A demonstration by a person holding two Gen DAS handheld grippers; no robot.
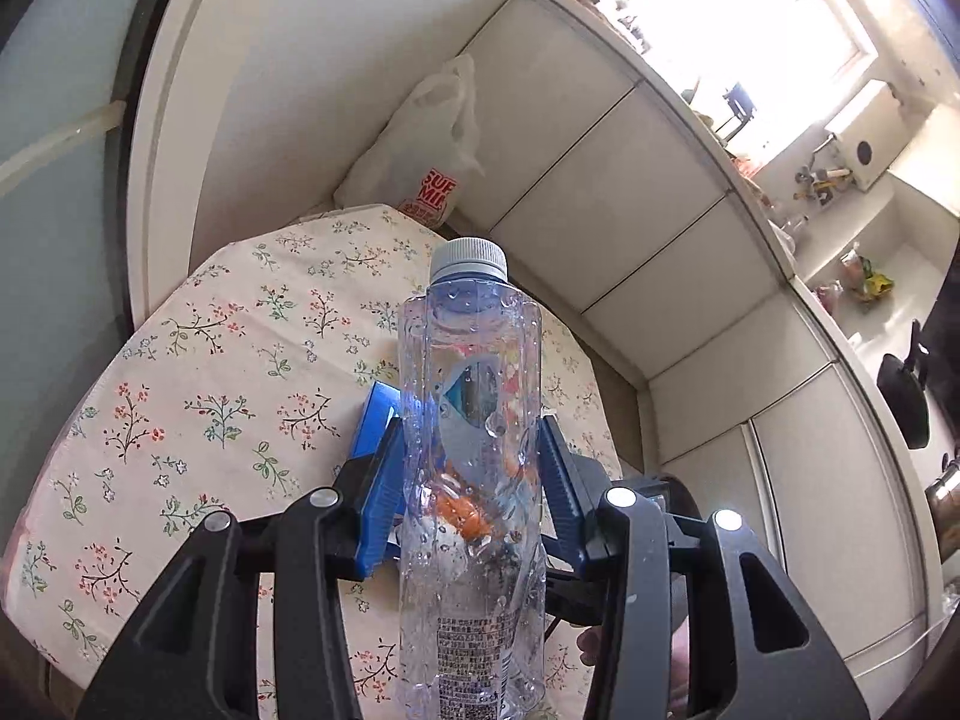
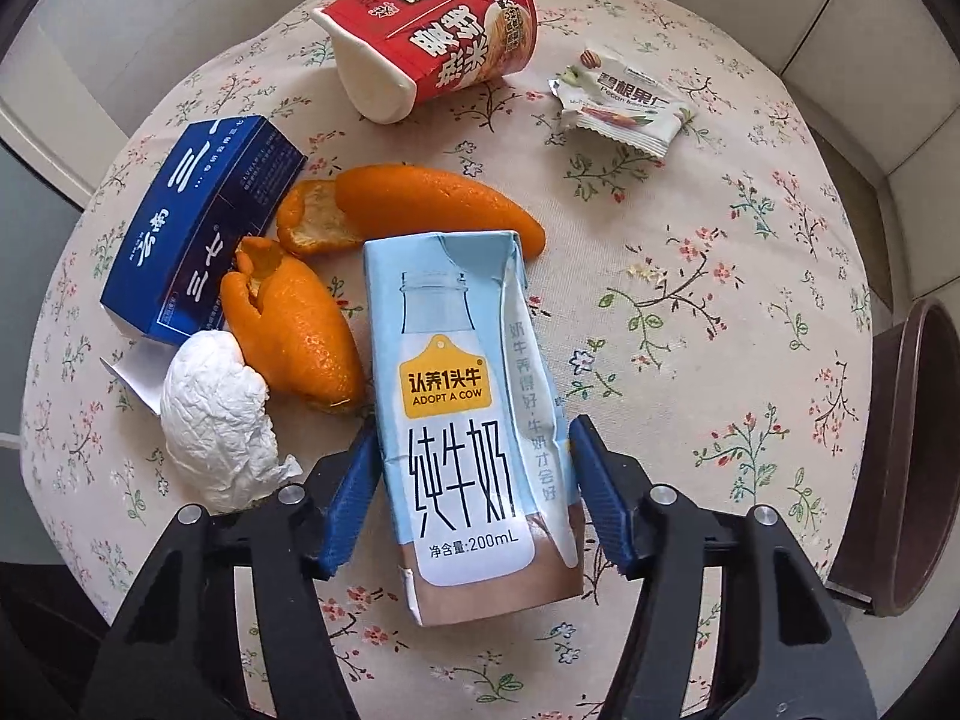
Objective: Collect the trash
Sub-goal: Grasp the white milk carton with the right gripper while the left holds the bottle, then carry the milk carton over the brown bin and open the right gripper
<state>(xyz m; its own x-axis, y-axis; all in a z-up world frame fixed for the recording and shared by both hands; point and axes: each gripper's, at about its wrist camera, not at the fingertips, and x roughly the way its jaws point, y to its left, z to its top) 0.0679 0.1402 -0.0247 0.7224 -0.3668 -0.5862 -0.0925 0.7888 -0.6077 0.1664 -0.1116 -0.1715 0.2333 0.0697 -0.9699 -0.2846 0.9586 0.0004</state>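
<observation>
My left gripper [image 1: 465,411] is shut on a clear plastic bottle [image 1: 471,324] with a grey cap, held upright above the floral tablecloth [image 1: 210,360]; droplets cling inside it. In the right wrist view a light-blue milk carton [image 2: 456,360] lies flat on the round table [image 2: 720,360]. My right gripper [image 2: 474,426] points down over it, its blue pads against the carton's two long edges. Other trash lies nearby: two orange peels [image 2: 300,330] [image 2: 432,204], a crumpled white tissue [image 2: 216,420], a blue cardboard box [image 2: 198,240], a tipped red noodle cup [image 2: 438,24] and a torn snack wrapper [image 2: 624,102].
A white plastic bag [image 1: 420,144] with red print leans on the wall behind the table. White cabinets [image 1: 600,192] run along the right, with a kitchen counter beyond. A dark brown bin [image 2: 918,450] stands beside the table's right edge.
</observation>
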